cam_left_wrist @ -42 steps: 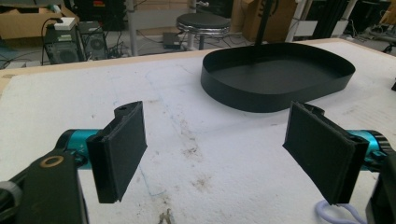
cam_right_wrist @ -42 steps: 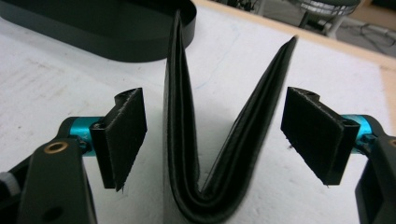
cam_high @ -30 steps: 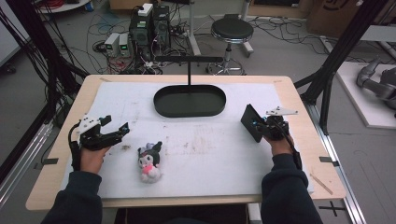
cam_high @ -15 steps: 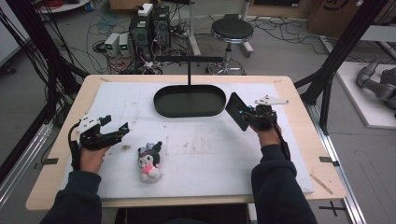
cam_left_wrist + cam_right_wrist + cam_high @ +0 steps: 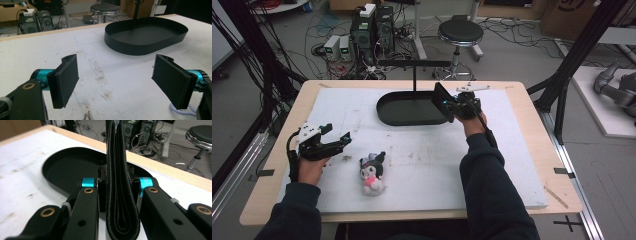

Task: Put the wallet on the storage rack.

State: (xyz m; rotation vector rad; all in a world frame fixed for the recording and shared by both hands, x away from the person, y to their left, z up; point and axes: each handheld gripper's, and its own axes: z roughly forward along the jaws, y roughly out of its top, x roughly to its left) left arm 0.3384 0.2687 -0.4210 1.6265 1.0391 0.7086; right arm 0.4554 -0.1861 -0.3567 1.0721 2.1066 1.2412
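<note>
Reaching forward, the right gripper (image 5: 448, 104) pinches a black wallet (image 5: 121, 185) over the tray (image 5: 392, 111); left gripper (image 5: 334, 142) jaws gape wide.

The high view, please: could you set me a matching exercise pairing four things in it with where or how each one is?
Things:
1. Plush toy
2. Black tray
3. Left gripper
4. Black wallet

States:
A. Clamped upright in the right gripper, at the tray's right end
B. Jaws wide open, nothing between them
C. Lying on the white mat near the table's front
D. Resting on the mat at the far middle, with a post rising behind it

Pairs: 1-C, 2-D, 3-B, 4-A
</note>
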